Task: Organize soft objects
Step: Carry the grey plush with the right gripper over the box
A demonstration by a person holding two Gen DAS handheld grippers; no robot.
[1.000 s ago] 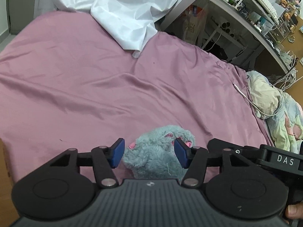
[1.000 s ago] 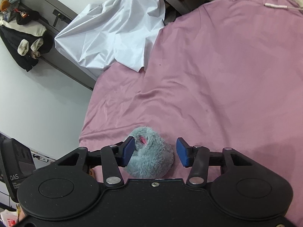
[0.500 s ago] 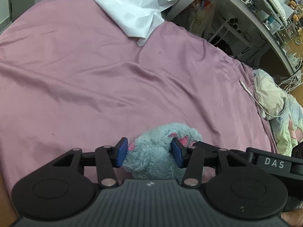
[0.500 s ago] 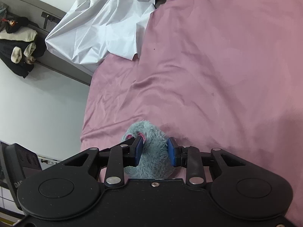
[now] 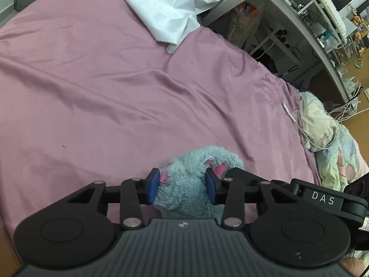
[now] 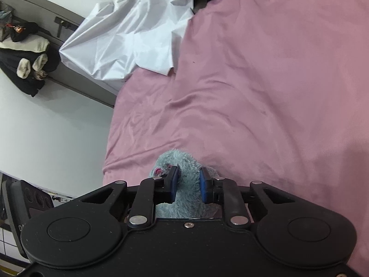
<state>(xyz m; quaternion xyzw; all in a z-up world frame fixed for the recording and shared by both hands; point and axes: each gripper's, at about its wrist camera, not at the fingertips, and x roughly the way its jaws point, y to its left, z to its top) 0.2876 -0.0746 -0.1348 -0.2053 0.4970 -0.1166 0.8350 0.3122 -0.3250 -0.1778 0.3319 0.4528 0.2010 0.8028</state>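
A fluffy grey-blue plush toy (image 5: 184,184) with pink paws lies on the pink bed sheet (image 5: 103,97). My left gripper (image 5: 182,185) is shut on the plush, its blue pads (image 5: 152,185) pressing both sides. My right gripper (image 6: 188,184) is shut on another part of the same plush (image 6: 184,166), squeezing it narrow between its pads (image 6: 204,187). The right gripper's black body shows at the lower right of the left wrist view (image 5: 322,198).
A crumpled white sheet (image 5: 170,7) lies at the far end of the bed. A desk with clutter (image 5: 311,23) stands beyond the bed. A pastel blanket (image 5: 327,143) and a white cable (image 5: 293,117) lie at the bed's right edge. Dark clothes (image 6: 27,57) hang by the wall.
Both grippers closed onto the plush toy; the right one squeezed tighter. Both views have moved a little forward over the bed.
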